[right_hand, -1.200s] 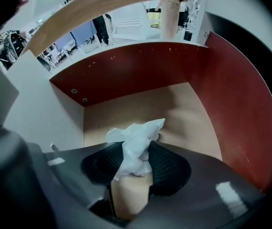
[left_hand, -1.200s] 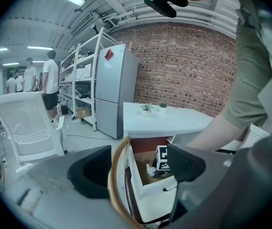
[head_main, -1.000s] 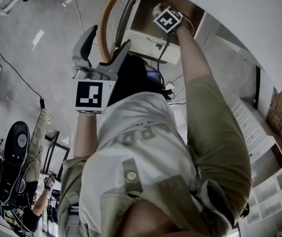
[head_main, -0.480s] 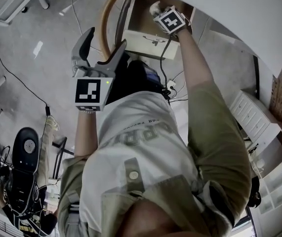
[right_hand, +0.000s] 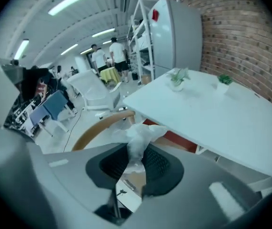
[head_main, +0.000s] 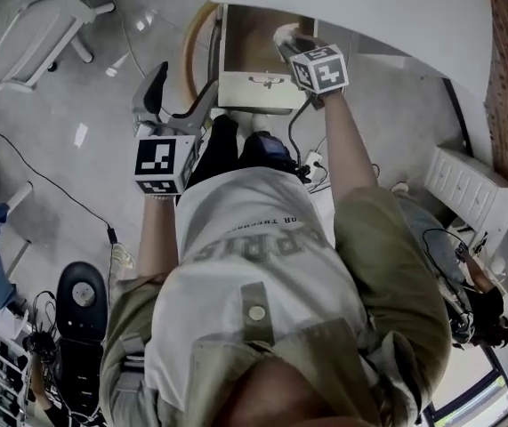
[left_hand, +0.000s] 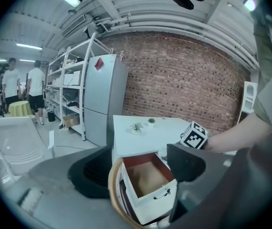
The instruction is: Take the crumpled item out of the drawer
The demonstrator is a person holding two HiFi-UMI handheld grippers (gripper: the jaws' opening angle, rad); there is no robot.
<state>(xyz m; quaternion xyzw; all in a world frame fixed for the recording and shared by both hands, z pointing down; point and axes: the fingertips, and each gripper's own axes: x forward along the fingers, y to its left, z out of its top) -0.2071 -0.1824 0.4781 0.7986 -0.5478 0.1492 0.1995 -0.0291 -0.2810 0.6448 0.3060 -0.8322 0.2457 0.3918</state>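
White table (head_main: 369, 3) over open drawer (head_main: 252, 92), right tool (right_hand: 136, 163) clamping crumpled item (right_hand: 140, 135), now lifted above it, left tool (left_hand: 140, 175) spread, empty

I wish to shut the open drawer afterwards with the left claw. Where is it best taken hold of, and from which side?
Probably by the small dark handle in the middle of the white front of the drawer. It is a thin horizontal bail standing out from that panel, so the open left claw could come straight at the front, one jaw above it and one below.

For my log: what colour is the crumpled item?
White, slightly translucent crumpled item; clearest in right gripper view.
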